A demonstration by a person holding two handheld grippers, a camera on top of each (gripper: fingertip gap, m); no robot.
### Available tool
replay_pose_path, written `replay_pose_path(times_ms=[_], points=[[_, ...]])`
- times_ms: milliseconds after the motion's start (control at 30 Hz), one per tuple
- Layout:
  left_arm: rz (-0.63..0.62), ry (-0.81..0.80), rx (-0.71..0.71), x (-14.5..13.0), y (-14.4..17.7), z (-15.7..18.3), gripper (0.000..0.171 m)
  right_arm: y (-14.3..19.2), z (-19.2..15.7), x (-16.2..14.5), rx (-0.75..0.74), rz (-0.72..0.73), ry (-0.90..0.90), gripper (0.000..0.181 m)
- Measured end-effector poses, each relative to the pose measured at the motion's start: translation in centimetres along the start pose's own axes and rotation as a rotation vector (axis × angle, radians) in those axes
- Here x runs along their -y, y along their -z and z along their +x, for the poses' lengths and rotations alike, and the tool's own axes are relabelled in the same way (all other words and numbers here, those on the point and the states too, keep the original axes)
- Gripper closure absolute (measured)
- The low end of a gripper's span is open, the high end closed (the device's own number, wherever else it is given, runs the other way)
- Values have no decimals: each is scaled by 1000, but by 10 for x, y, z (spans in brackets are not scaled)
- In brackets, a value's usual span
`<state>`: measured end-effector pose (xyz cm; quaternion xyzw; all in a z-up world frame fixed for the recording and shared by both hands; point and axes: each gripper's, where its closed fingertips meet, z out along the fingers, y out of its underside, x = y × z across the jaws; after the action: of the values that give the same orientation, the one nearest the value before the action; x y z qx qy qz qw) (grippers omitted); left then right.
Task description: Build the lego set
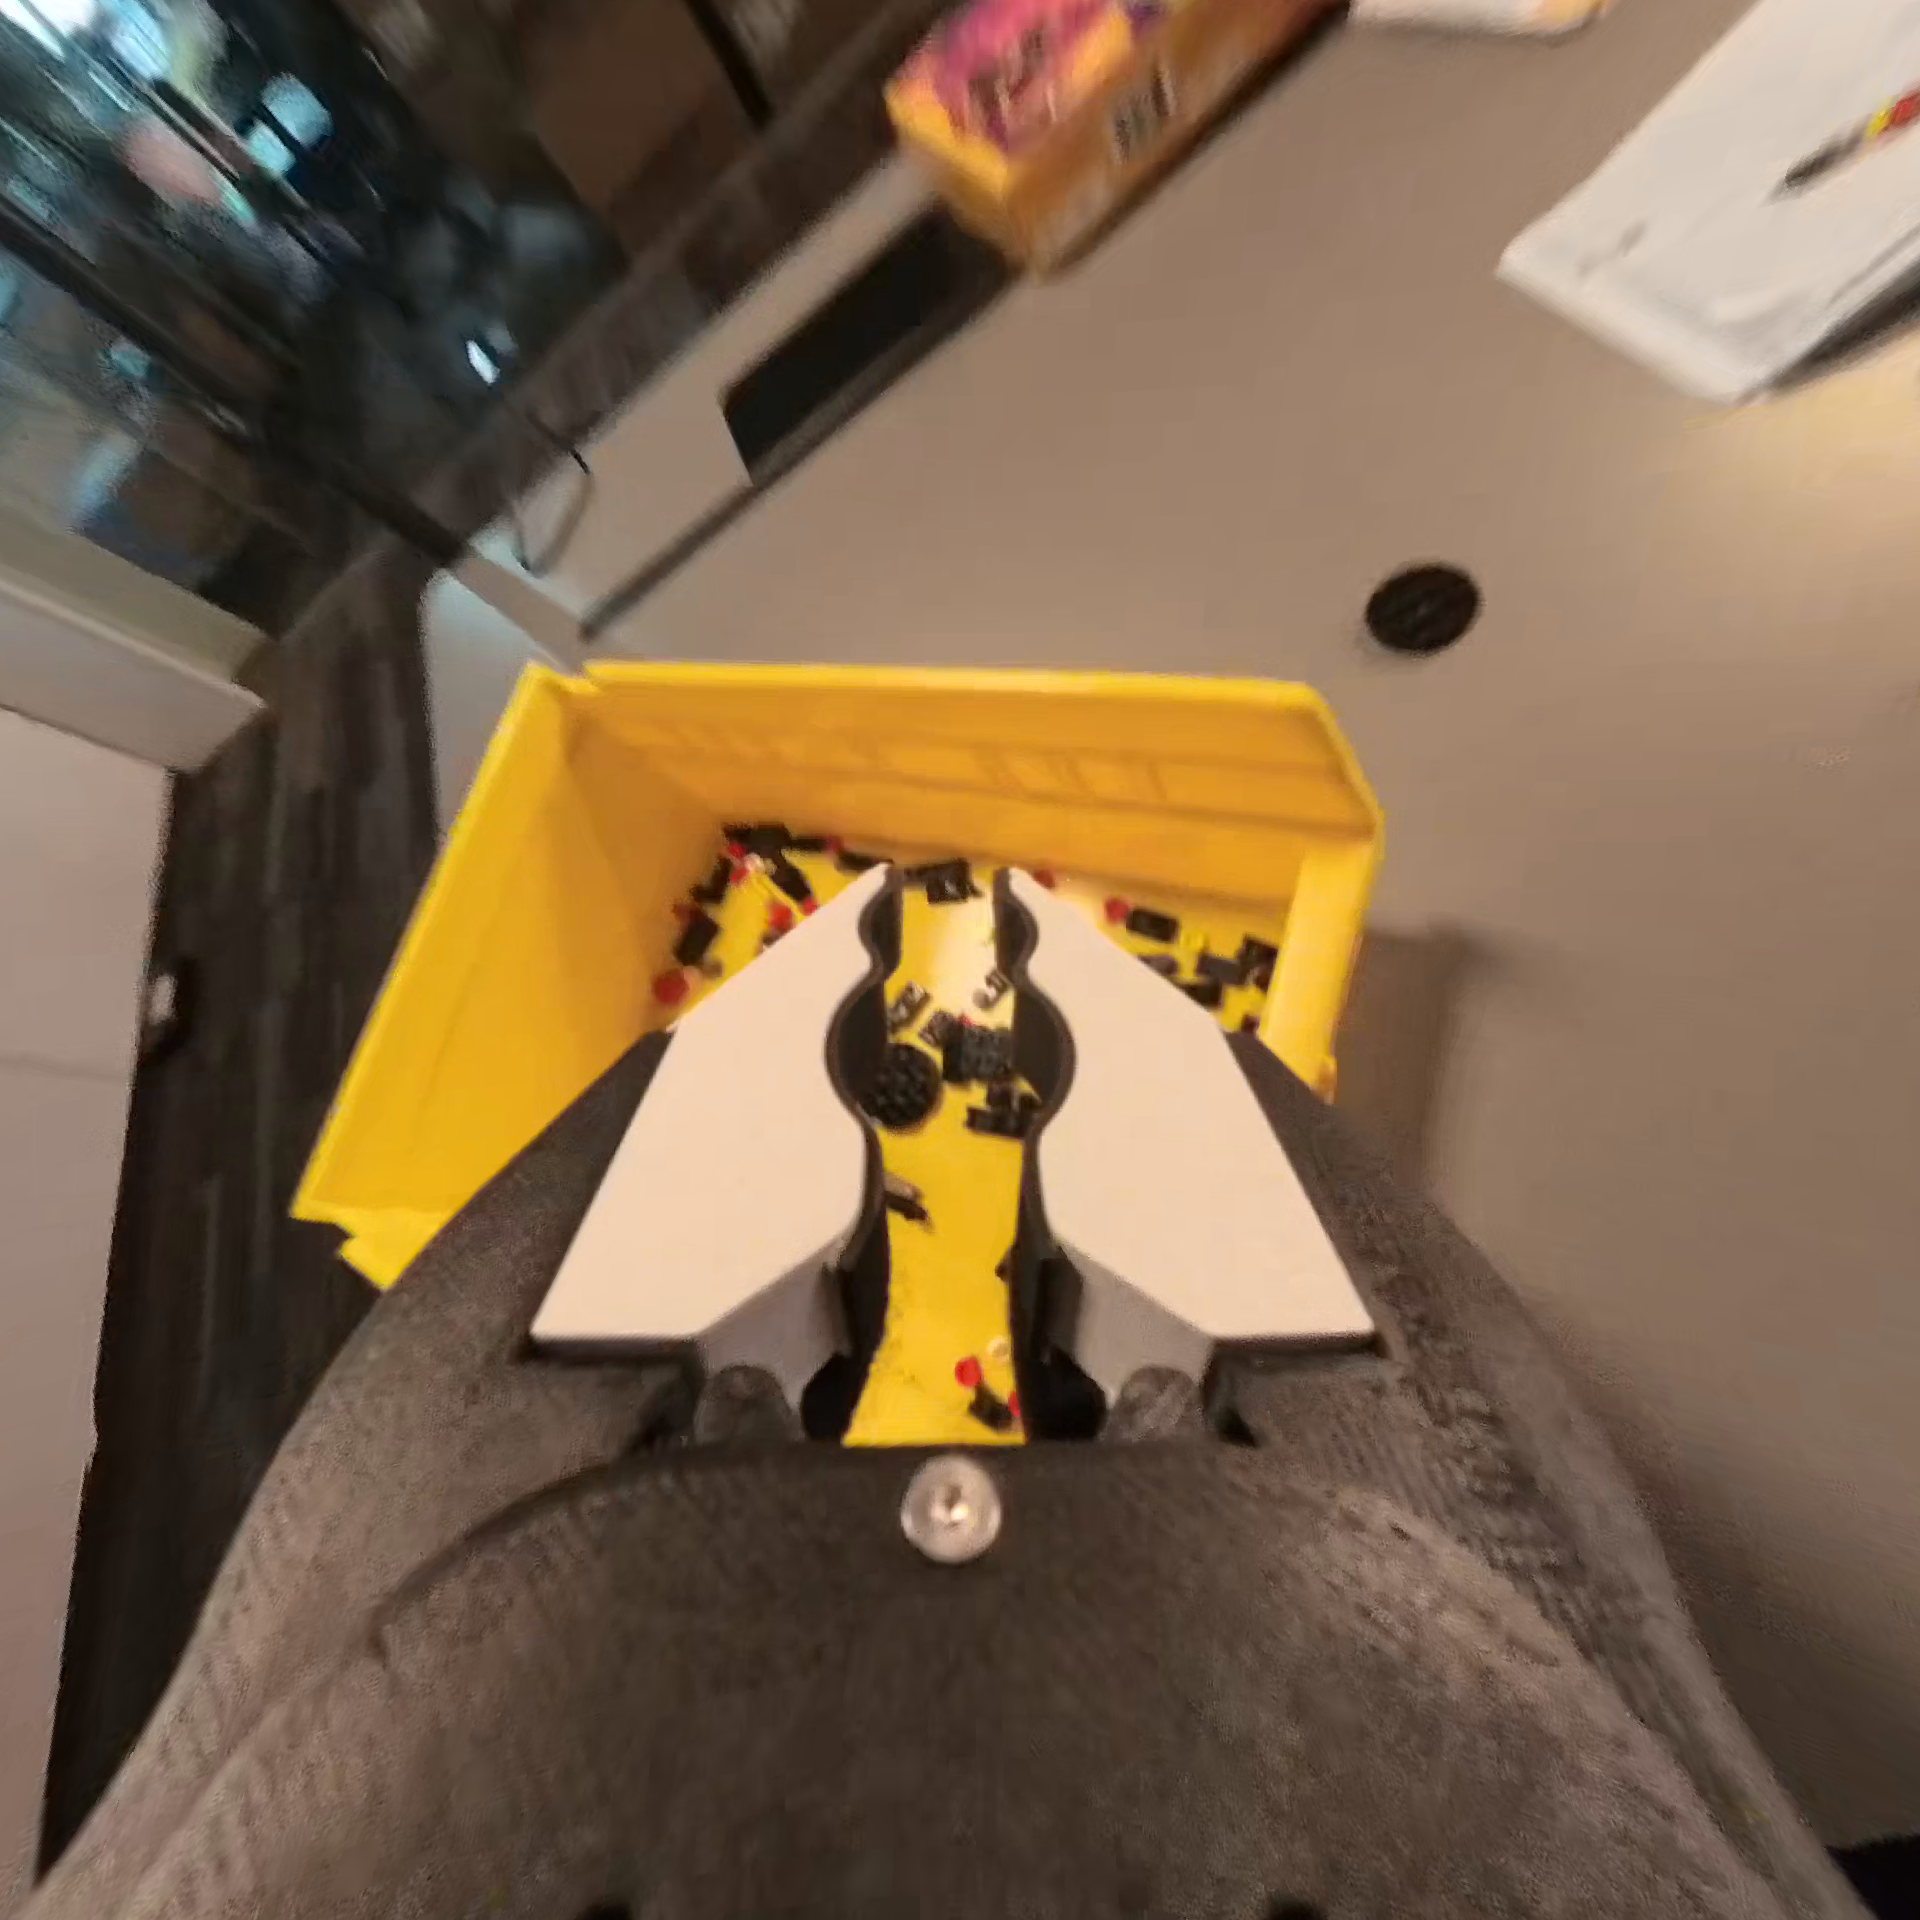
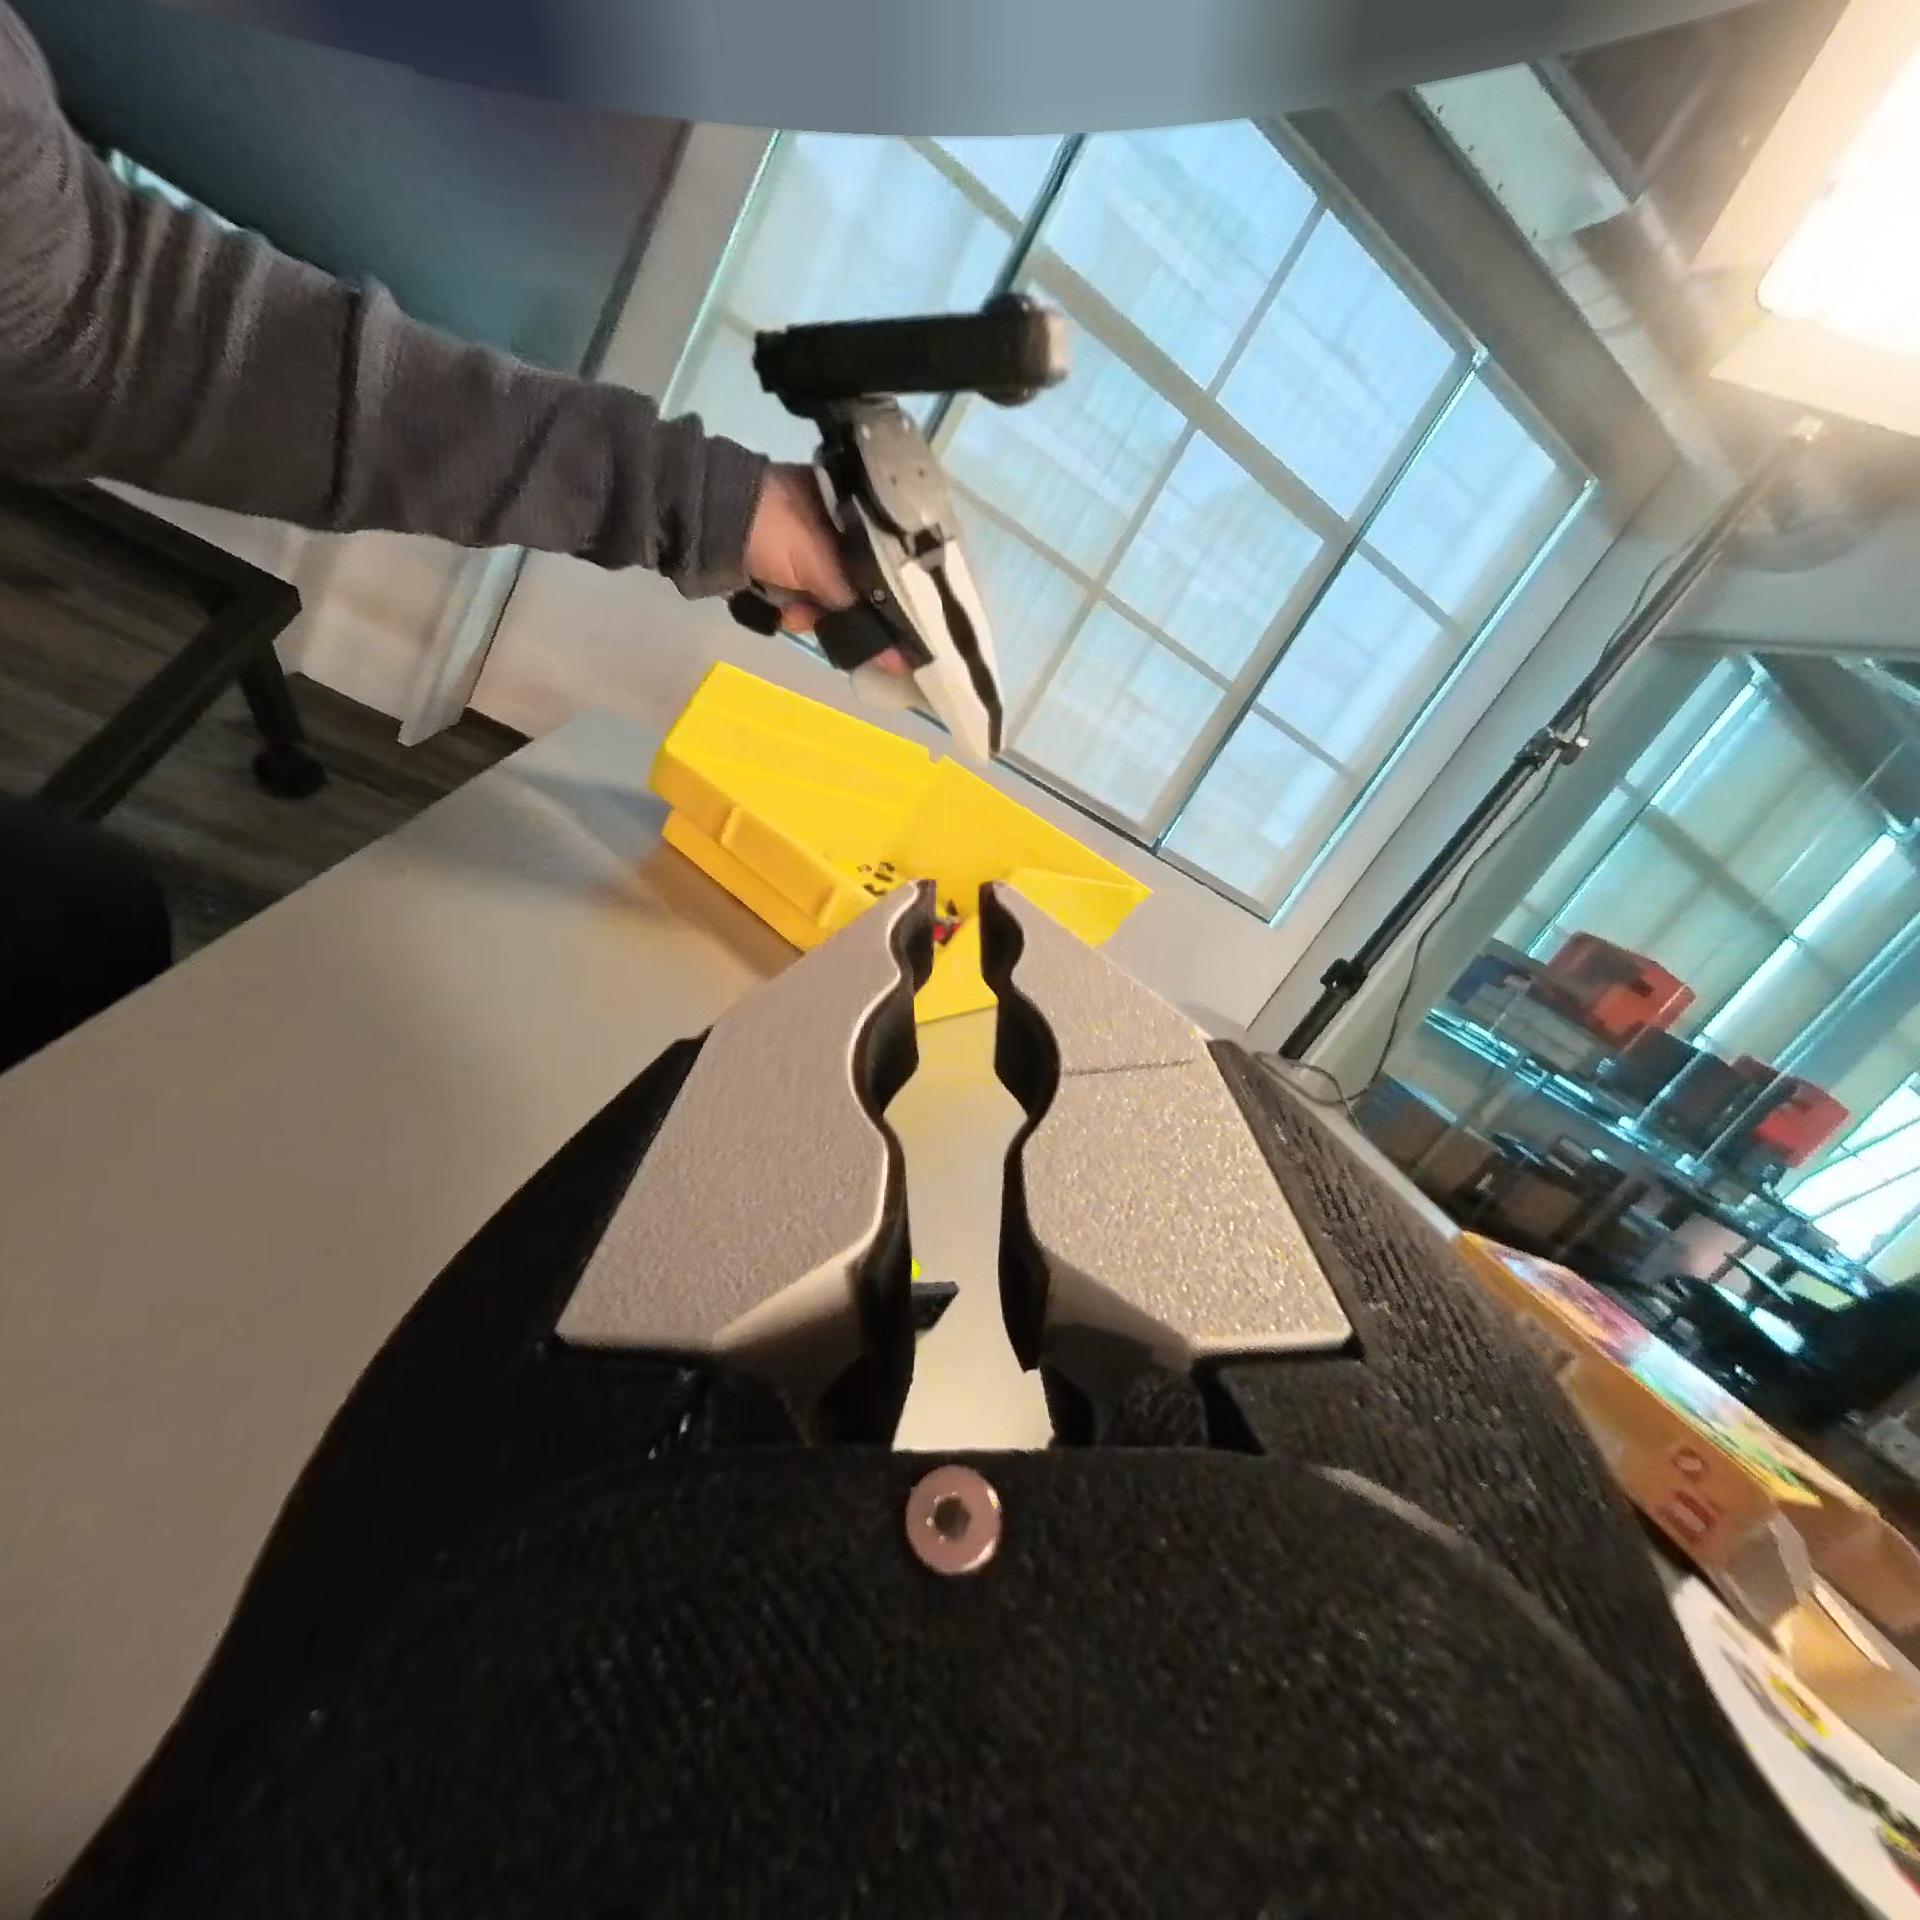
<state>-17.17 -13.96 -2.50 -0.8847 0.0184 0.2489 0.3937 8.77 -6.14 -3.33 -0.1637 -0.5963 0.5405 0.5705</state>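
Bricks (image 1: 940, 1060): we see black and red pieces loose in the yellow bin (image 1: 935, 748) on the tabletop (image 1: 1558, 935).
Left tongs (image 1: 943, 883): slightly parted, empty, above the bin.
Right tongs (image 2: 956, 902): slightly parted, empty.
Around: box (image 1: 1049, 114), booklet (image 1: 1745, 208).

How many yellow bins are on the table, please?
1. The yellow bin stands on the grey table, with small black and red lego pieces inside. The left tool hangs open above it. The same bin appears in the right wrist view.
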Motion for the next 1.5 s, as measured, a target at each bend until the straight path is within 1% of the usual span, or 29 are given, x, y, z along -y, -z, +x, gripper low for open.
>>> replay_pose_path(times_ms=[100,167,300,333,400,567,633,667,767,800,833,867,900,933,1000,1033,1067,1100,1167,1233,1267,1300,1333,1400,1500], points=[[-172,44,-145,-25,-30,11,156,-2,5,-7,-13,-25,-45,174],[-245,64,-277,-37,-47,20,153,-3,7,-11,-23,-42,-55,173],[-365,4,-379,-64,-71,11,142,-3,8,-15,-24,-57,-76,173],[-387,-8,-414,-70,-75,12,142,-3,9,-15,-25,-59,-82,172],[-408,-30,-459,-78,-83,12,142,-3,9,-16,-24,-61,-92,172],[-467,-76,-511,-98,-94,13,144,-3,10,-17,-26,-64,-104,172],[-459,-98,-526,-100,-95,16,152,-3,10,-18,-28,-65,-110,172],[-439,-109,-525,-98,-95,17,163,-3,10,-18,-28,-65,-112,172],[-445,-155,-510,-100,-96,16,165,-3,10,-18,-25,-65,-115,172],[-449,-179,-476,-100,-96,11,164,-3,9,-18,-23,-64,-115,172],[-425,-200,-435,-96,-96,4,165,-3,9,-18,-21,-63,-115,172],[-369,-198,-381,-84,-94,-3,165,-3,8,-17,-19,-62,-115,172],[-289,-176,-320,-66,-89,-12,165,-3,8,-17,-18,-61,-115,172],[-188,-144,-251,-42,-80,-20,165,-3,7,-16,-16,-60,-115,172],[26,-80,-137,11,-49,-27,165,-4,5,-15,-8,-56,-114,172],[107,-56,-120,33,-31,-21,165,-4,4,-14,-3,-54,-113,172],[155,-33,-137,48,-15,-6,165,-4,3,-13,1,-50,-112,172],[167,-10,-187,57,-4,17,165,-4,2,-11,5,-46,-109,172],[115,35,-335,55,6,75,164,-4,0,-9,13,-35,-93,173],[95,93,-446,50,3,133,165,-3,-1,-8,12,-34,-75,174],[75,101,-507,43,1,163,165,-3,0,-8,3,-35,-66,174],[24,97,-528,32,-4,187,165,-3,0,-7,-4,-32,-56,174],[-29,69,-511,20,-9,202,165,-2,0,-5,-4,-24,-44,174],[-78,20,-423,6,-19,213,165,-1,-5,-1,12,-8,-15,175],[-84,46,-410,4,-24,226,165,1,-9,3,20,5,19,175]])
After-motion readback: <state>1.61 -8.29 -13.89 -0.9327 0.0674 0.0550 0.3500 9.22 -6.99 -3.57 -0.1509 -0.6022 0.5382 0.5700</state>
